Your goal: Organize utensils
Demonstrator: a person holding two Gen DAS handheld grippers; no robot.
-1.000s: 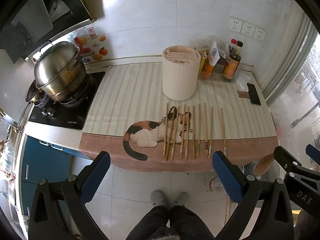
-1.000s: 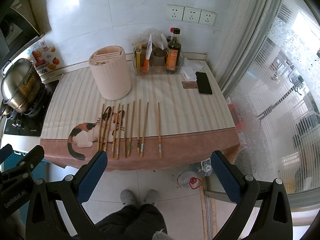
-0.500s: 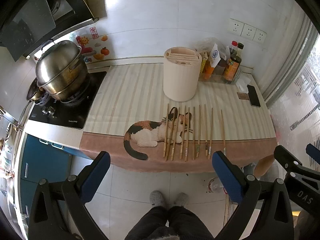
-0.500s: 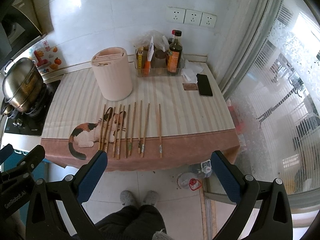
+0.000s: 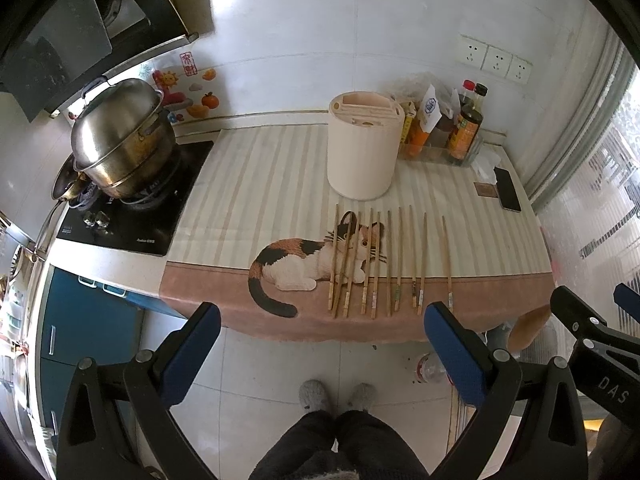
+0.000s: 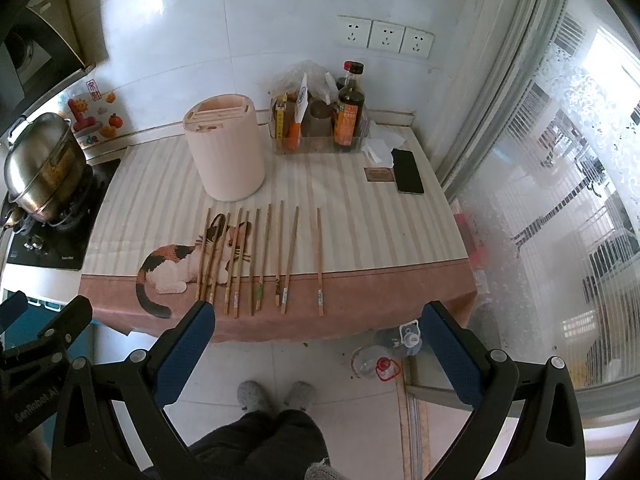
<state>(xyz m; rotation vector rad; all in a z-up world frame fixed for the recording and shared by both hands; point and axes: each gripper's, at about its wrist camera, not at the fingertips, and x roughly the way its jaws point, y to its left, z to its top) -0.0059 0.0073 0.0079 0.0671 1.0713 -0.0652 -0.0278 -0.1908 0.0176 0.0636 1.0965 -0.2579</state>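
Both claws hang wide open and empty above the floor, short of the table edge: the left claw and the right claw each hold nothing between their blue pads. The chopsticks lie in a loose row across the front of the cat-print cloth, tips pointing toward the cream utensil holder, which stands upright just behind them. The step in hand looks like the first approach. To do it well, I would take the lone stick at the right end of the row, since it lies apart from its neighbours, close on its thick decorated end near the table edge, lift it level, then tip it upright over a slot in the holder's top

The left view shows the steel steamer pot and the hob fully; the right view shows only part of these, but adds the phone, the sauce bottle and plastic bottles on the floor more plainly
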